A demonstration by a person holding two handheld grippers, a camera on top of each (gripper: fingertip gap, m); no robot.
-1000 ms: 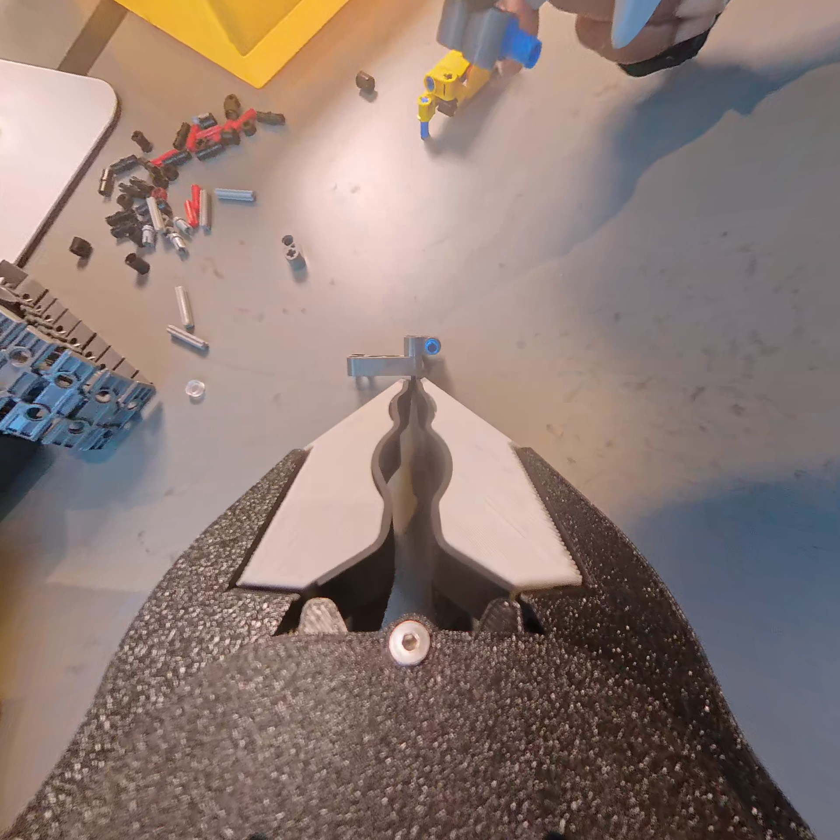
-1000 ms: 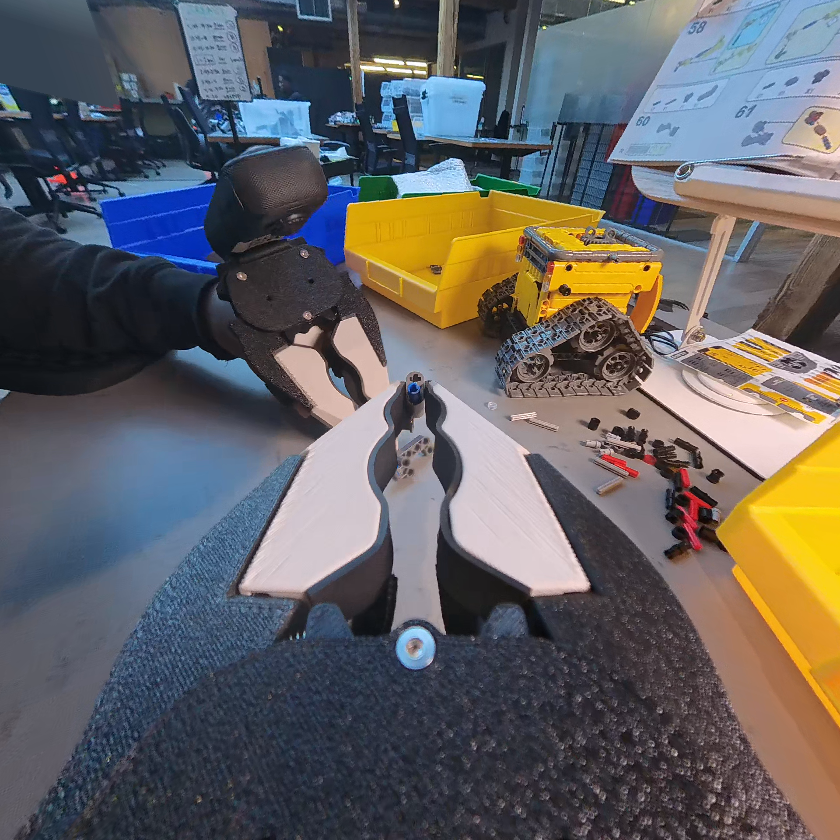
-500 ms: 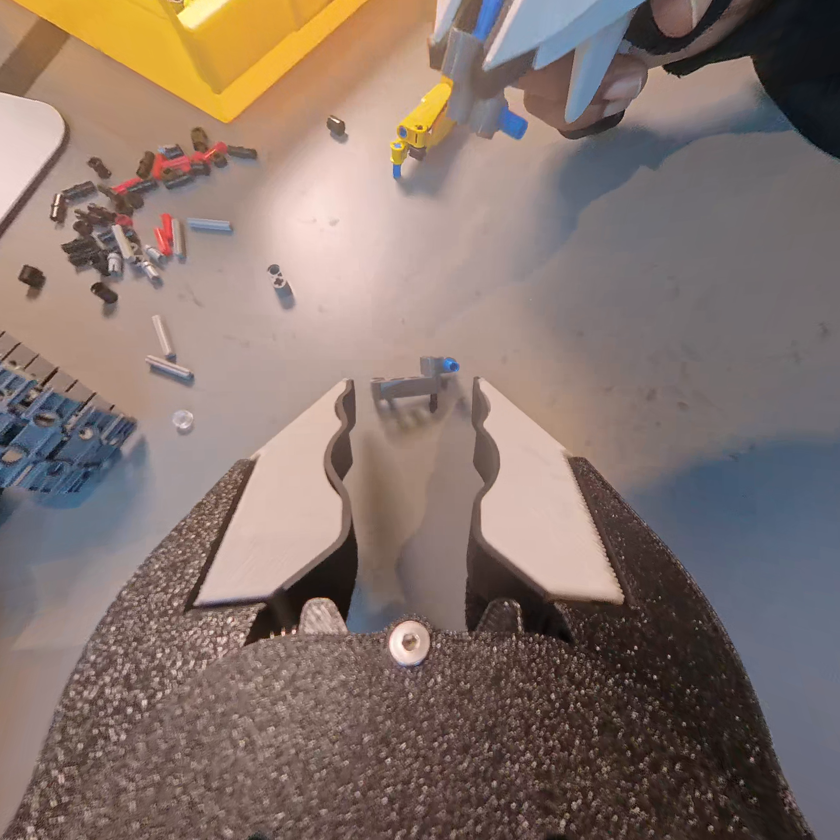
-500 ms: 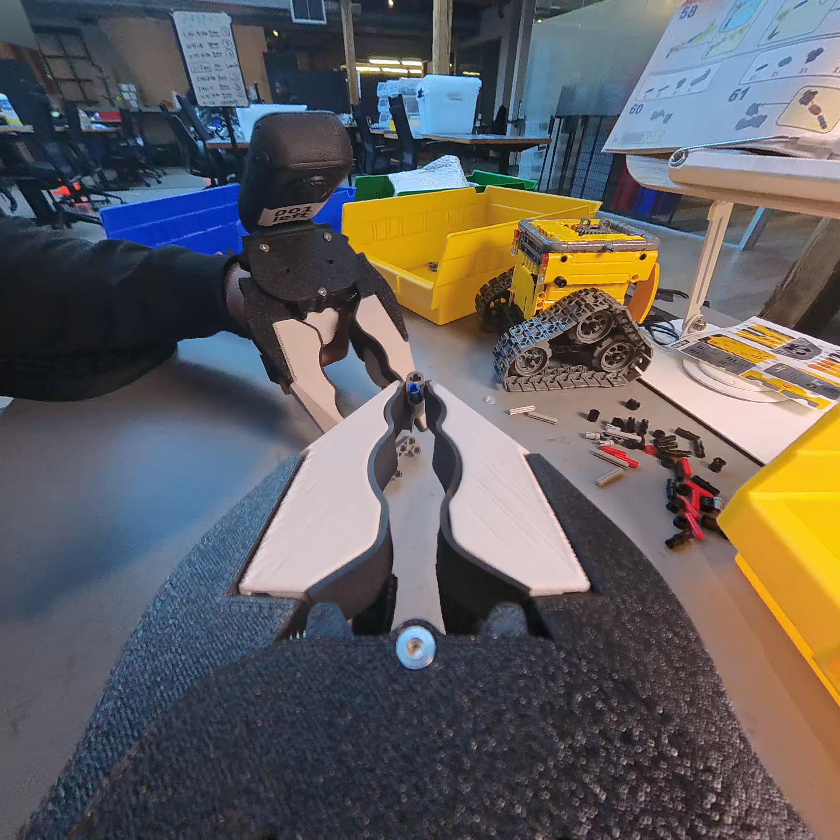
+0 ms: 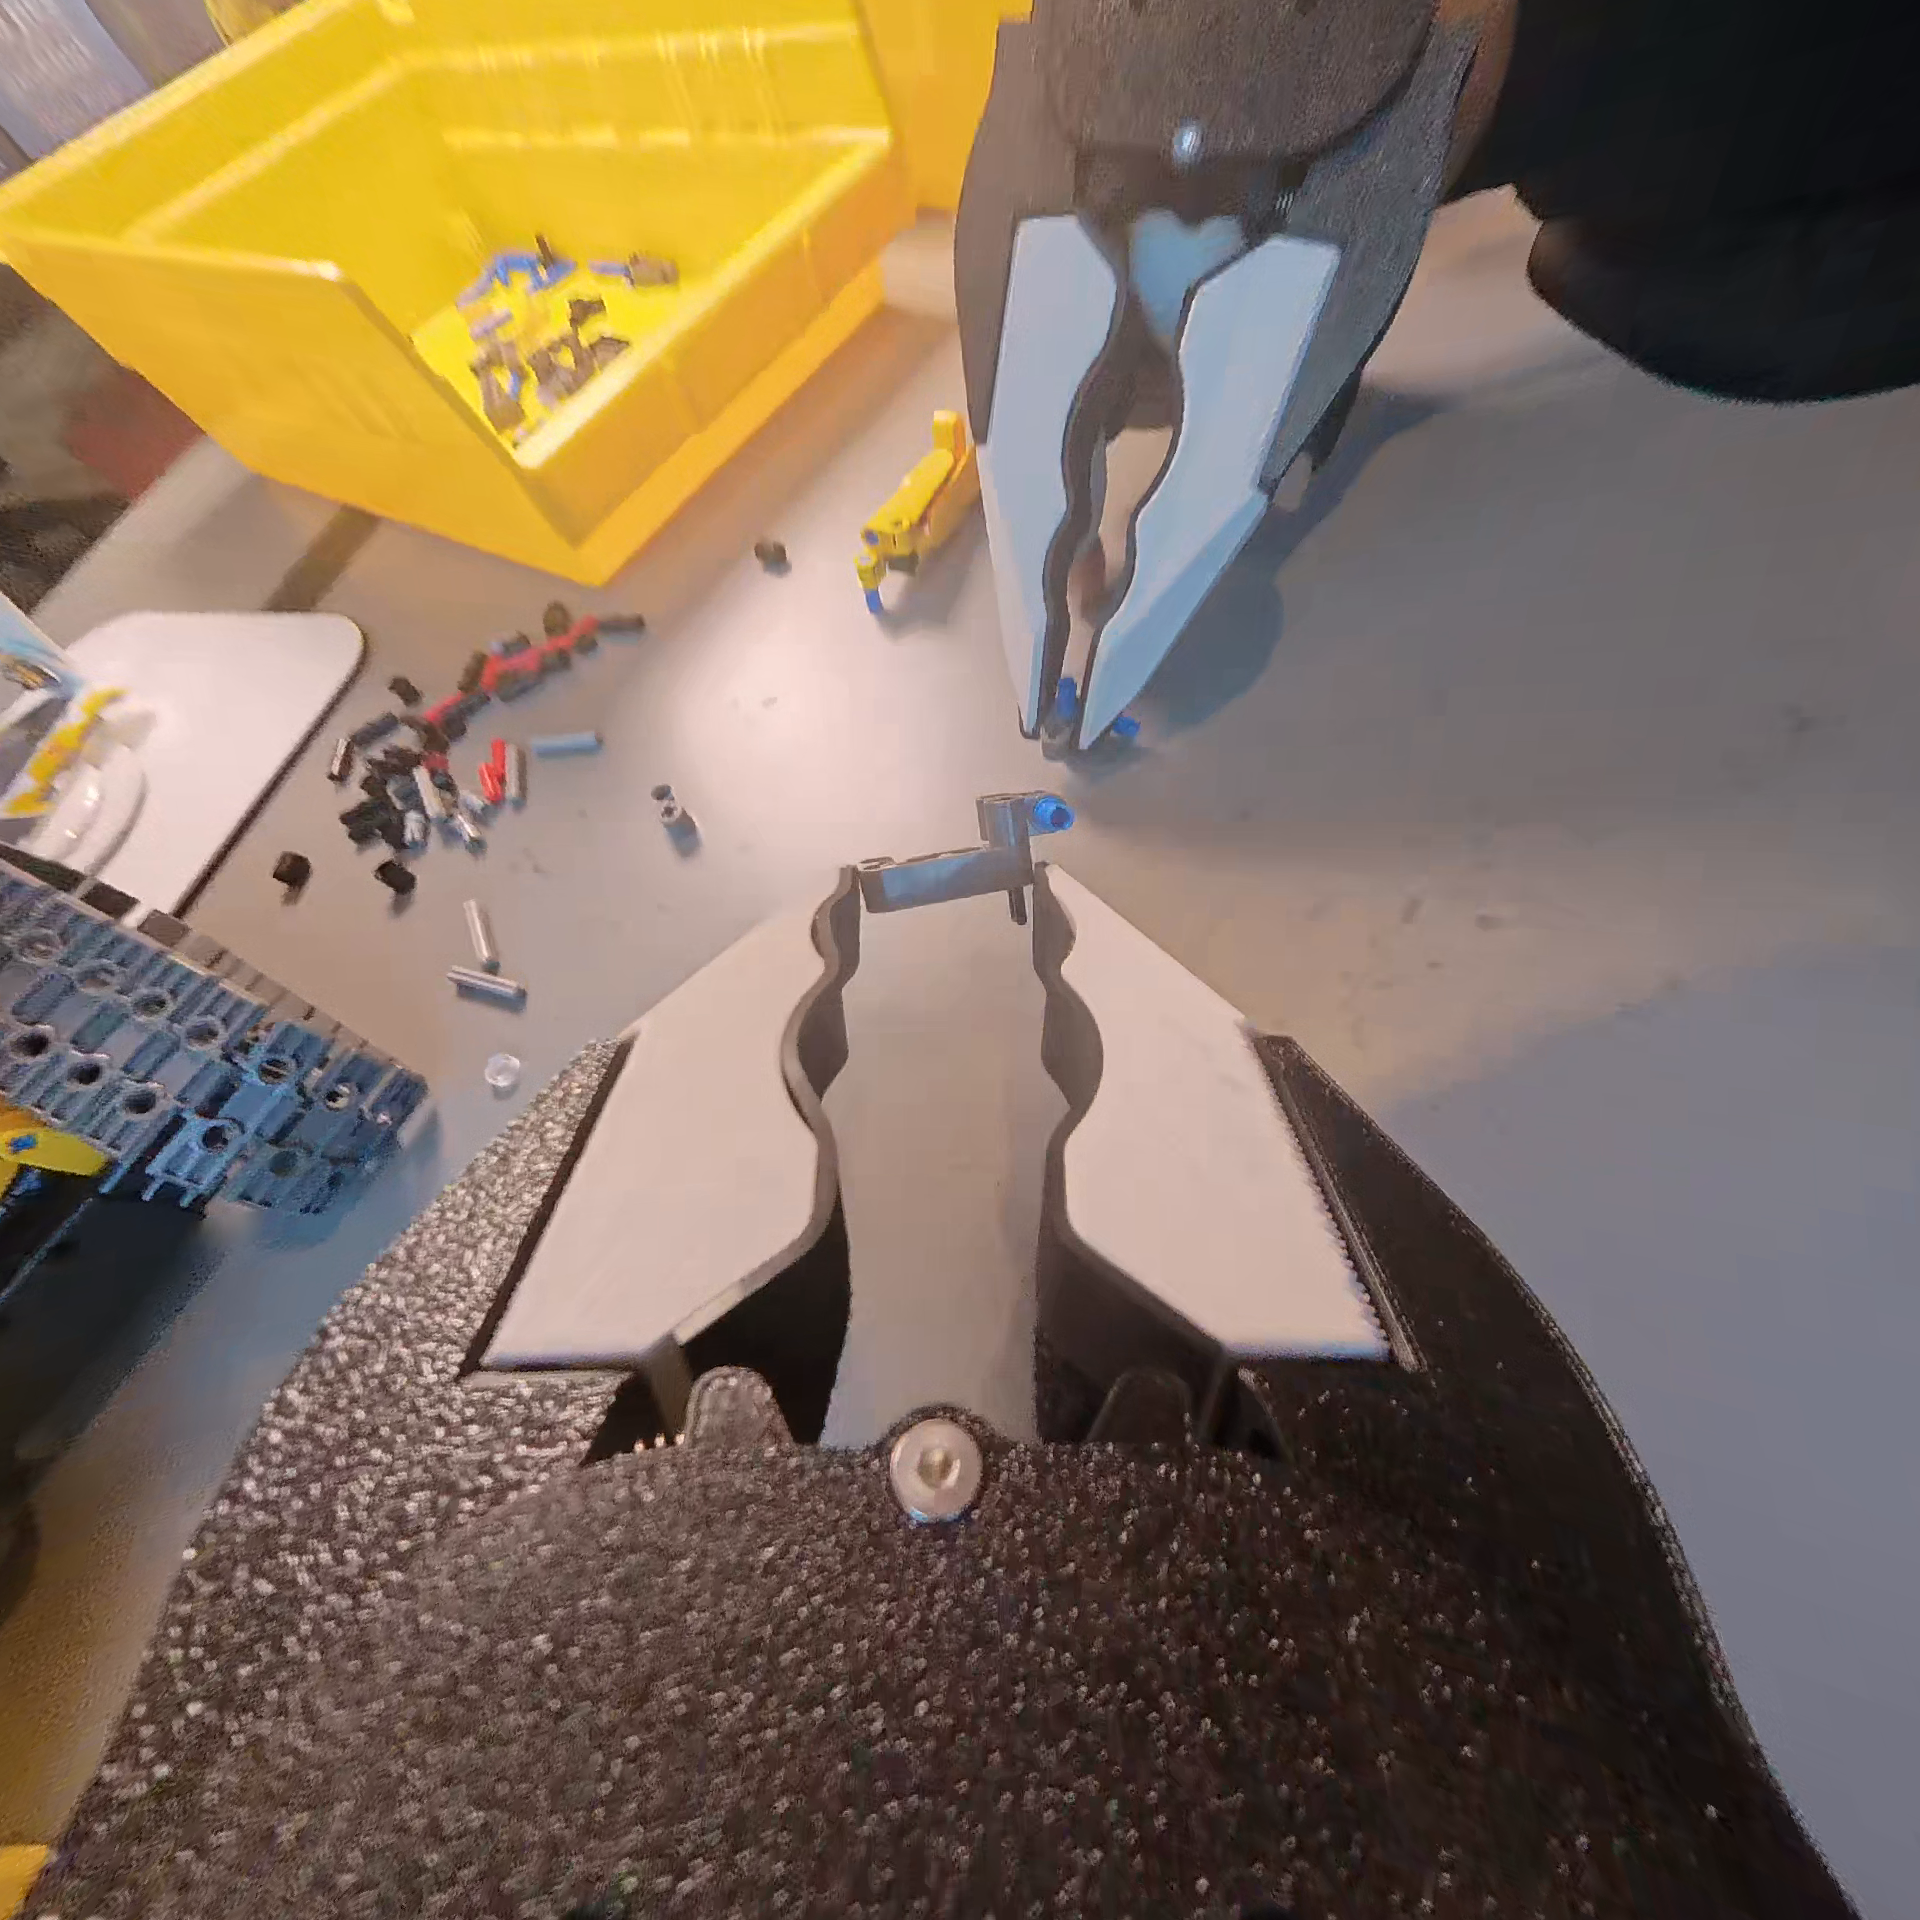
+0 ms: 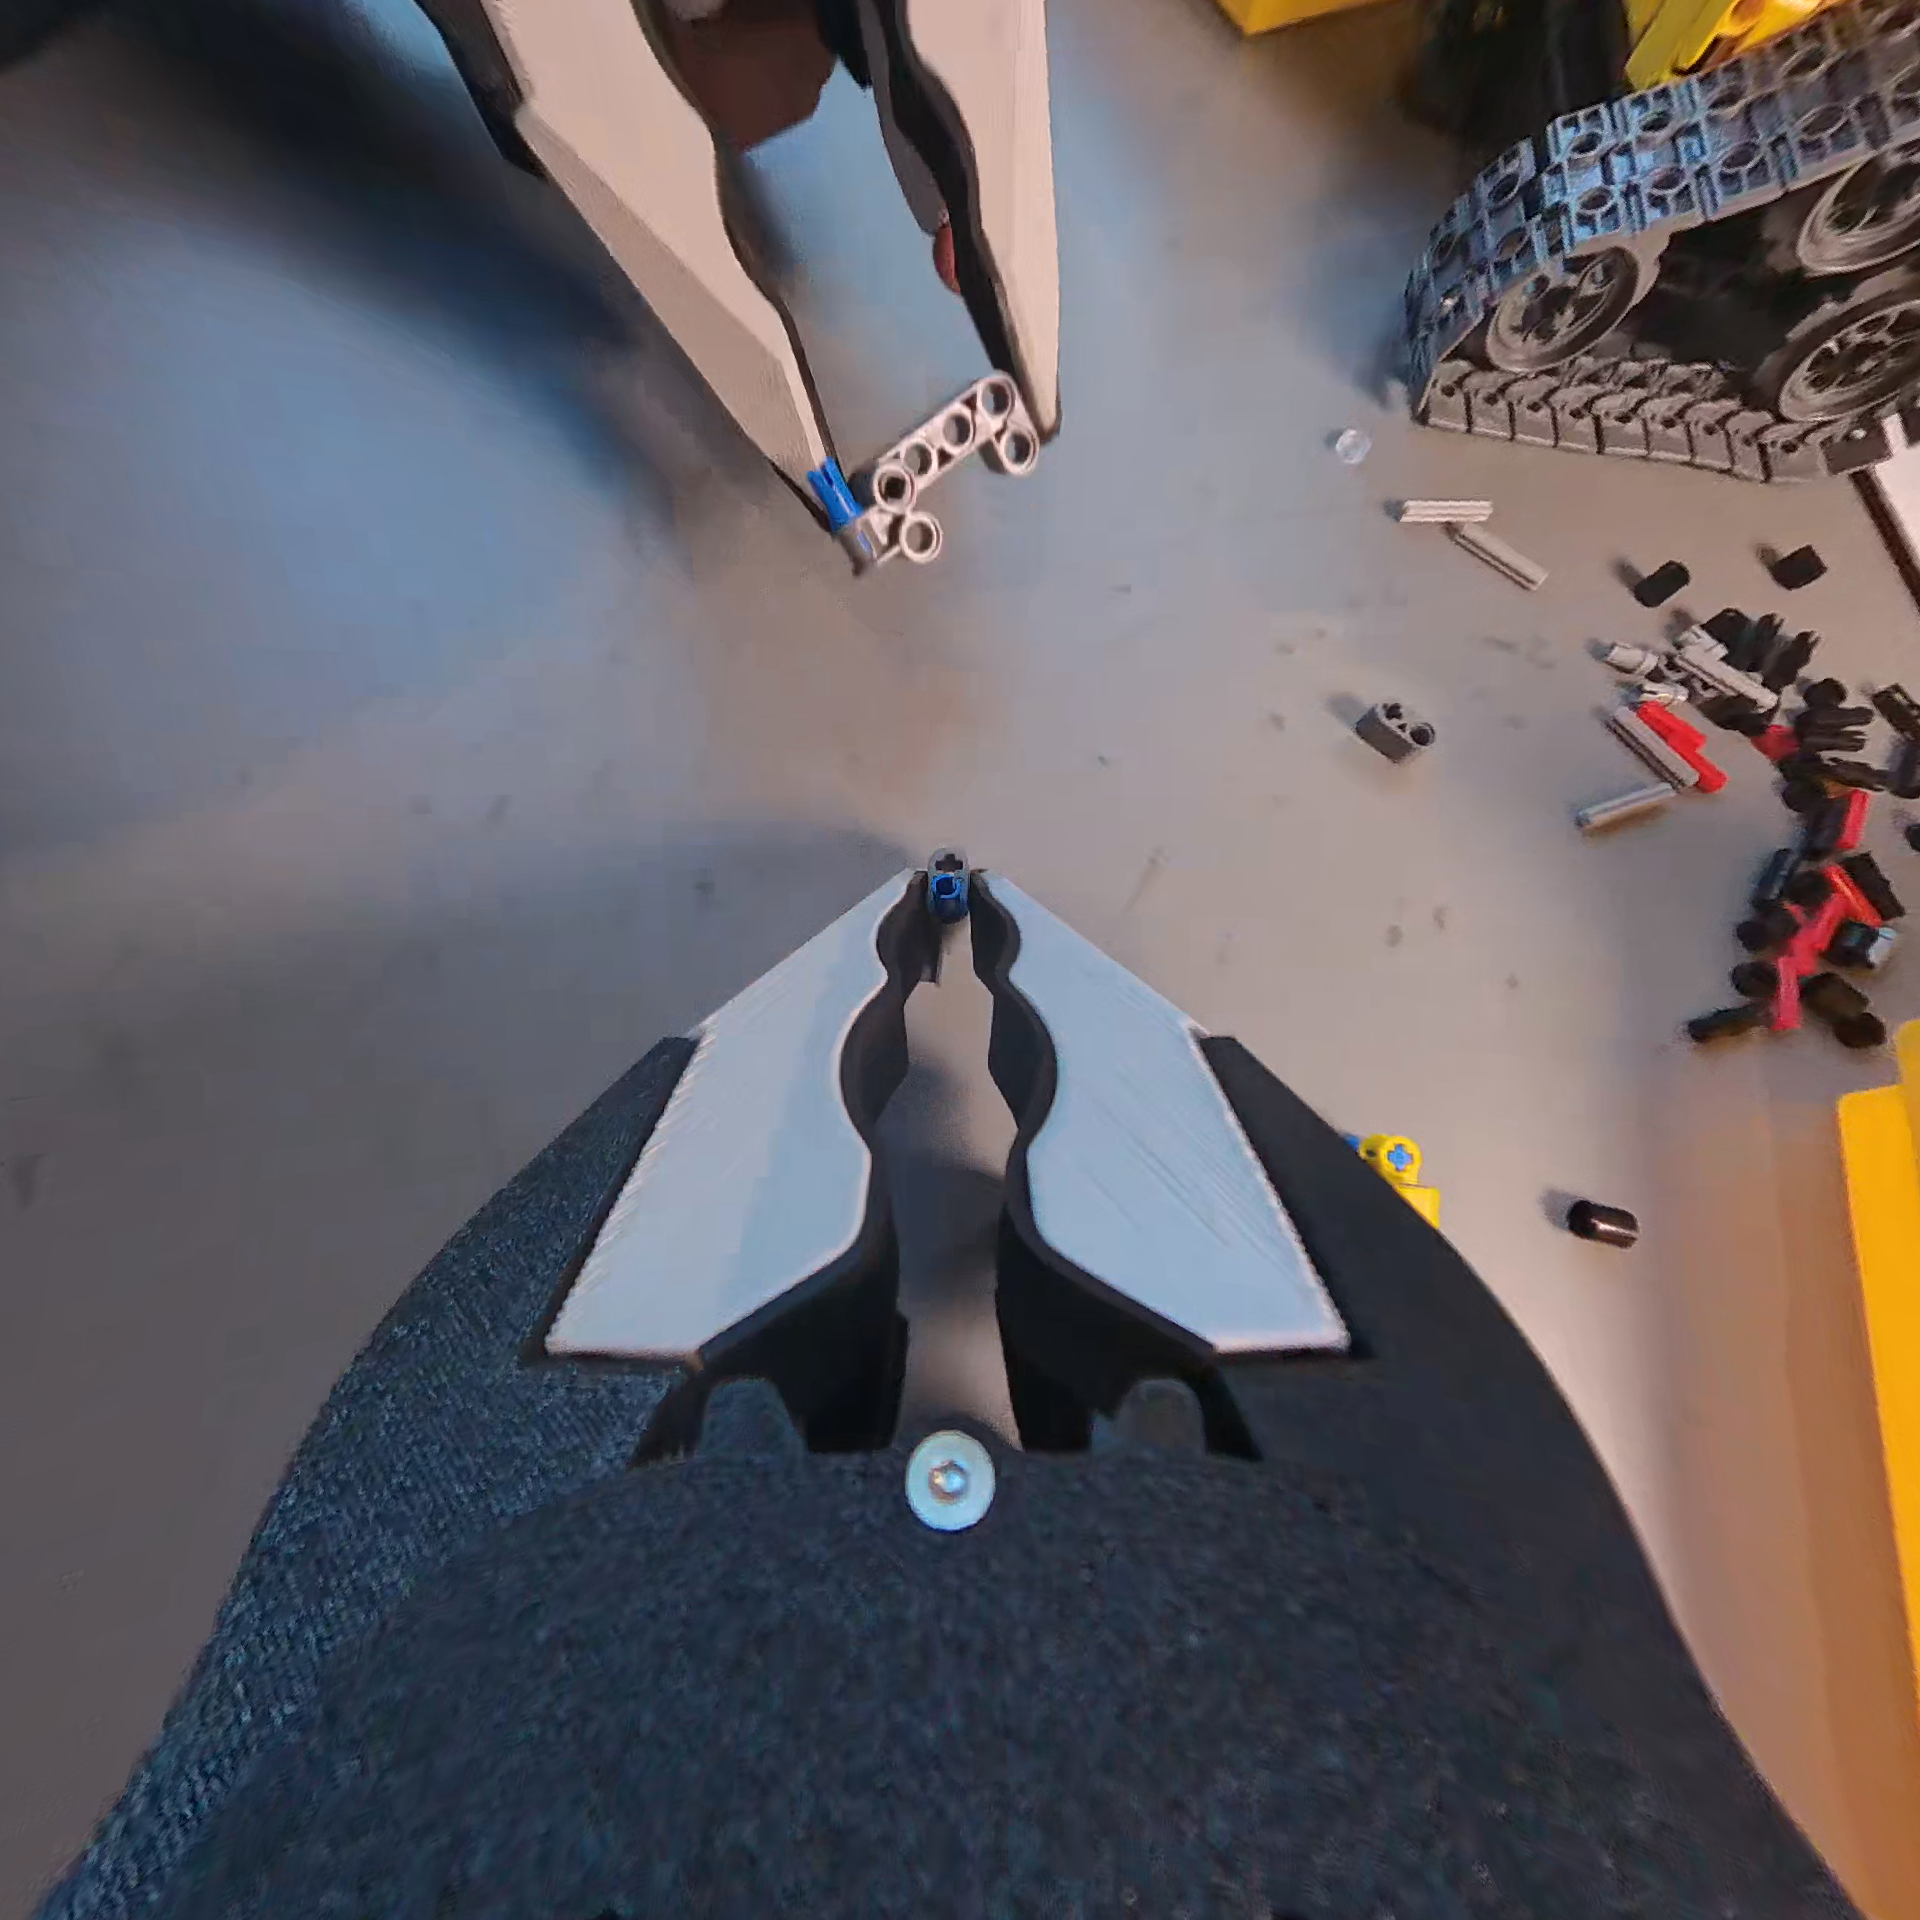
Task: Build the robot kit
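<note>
On a grey table (image 5: 1558, 1039), two hand-held grippers meet tip to tip over scattered building-toy parts. At left, a tracked yellow model (image 5: 156, 1091) stands beside a heap of black, red and grey pins (image 5: 447, 748), with a yellow bin (image 5: 312, 343) behind holding more pieces. The left gripper (image 5: 945, 894) has its jaws closed against the ends of a grey holed beam (image 5: 940, 883) — a blue pin (image 5: 1049, 816) juts from the beam's far end. Just beyond, the right gripper (image 5: 1070, 727) points down, jaws clamped on a small dark connector with a blue peg (image 6: 945, 883). A small yellow assembly (image 5: 914, 514) lies on the table near the bin, beside the right gripper.
</note>
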